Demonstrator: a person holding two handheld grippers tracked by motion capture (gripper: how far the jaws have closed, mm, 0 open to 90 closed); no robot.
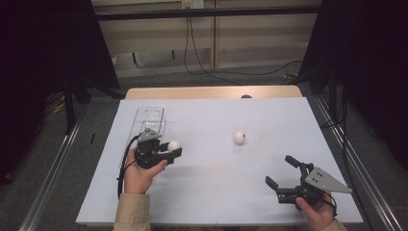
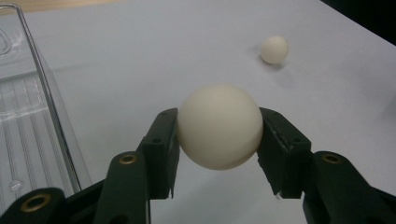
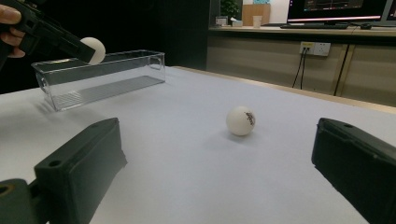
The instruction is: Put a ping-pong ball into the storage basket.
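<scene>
From above, the left gripper (image 1: 166,153) clamps a white ball (image 1: 173,145) just beside the clear bin (image 1: 150,119), not yet in it; a second ball (image 1: 239,137) lies well right of the bin. Along the left gripper's jaws, the bin's far end is cut off. From the right gripper (image 3: 215,186), jaws apart, the bin probably holds nothing

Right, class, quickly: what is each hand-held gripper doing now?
Left hand-held gripper: closed on a white ball.
Right hand-held gripper: open, holding nothing.
</scene>
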